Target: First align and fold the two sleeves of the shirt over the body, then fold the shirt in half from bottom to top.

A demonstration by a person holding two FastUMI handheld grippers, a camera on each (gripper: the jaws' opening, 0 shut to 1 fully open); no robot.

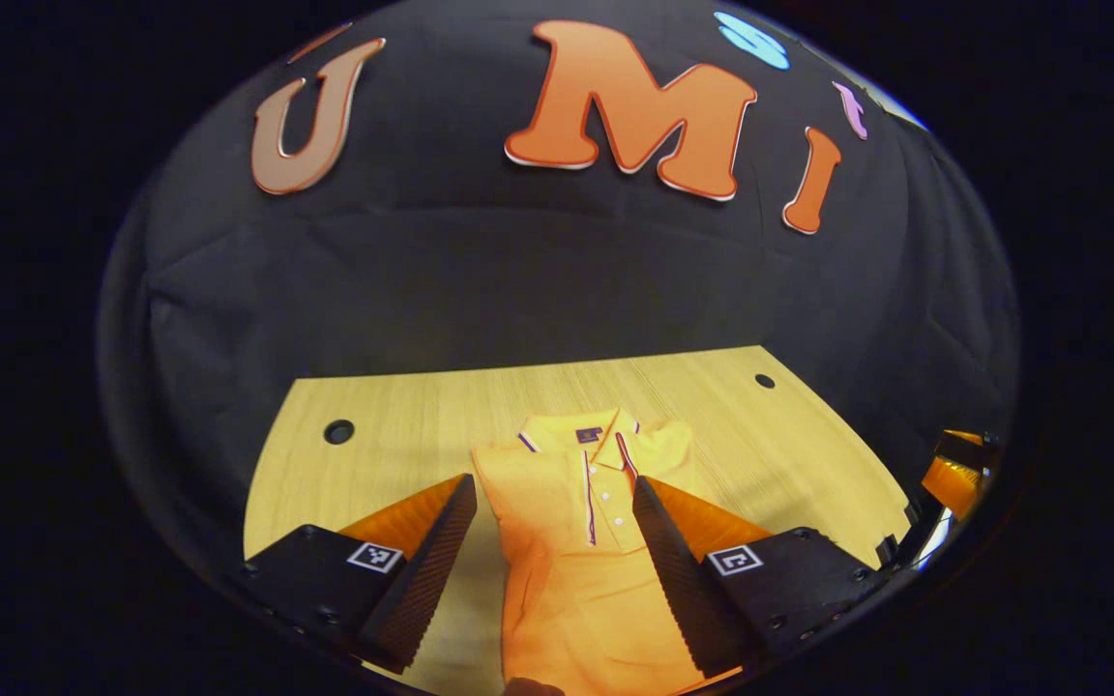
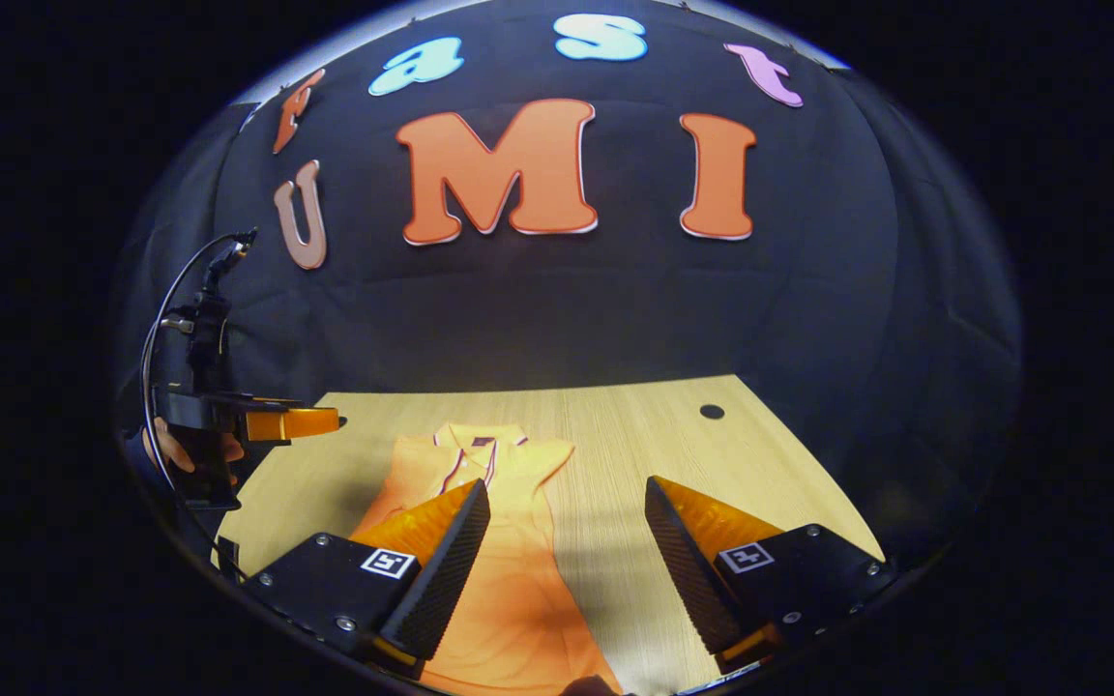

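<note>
An orange polo shirt (image 1: 571, 541) lies flat on the wooden table (image 1: 402, 425), collar toward the far wall, with both sleeves folded in over the body. In the left gripper view my left gripper (image 1: 553, 493) hovers open above the shirt's chest, with nothing between its fingers. In the right gripper view the shirt (image 2: 509, 570) lies under the left finger, and my right gripper (image 2: 567, 498) stands open over the shirt's right edge and bare table. The left gripper (image 2: 228, 425), held by a hand, shows at the far left there. The right gripper's body (image 1: 953, 474) peeks in at the left gripper view's right edge.
The table has round cable holes (image 1: 338, 431) (image 1: 764, 381) near its far corners. The black cloth wall (image 1: 557, 280) rises right behind the table's far edge. Bare wood (image 2: 712, 454) lies to the right of the shirt.
</note>
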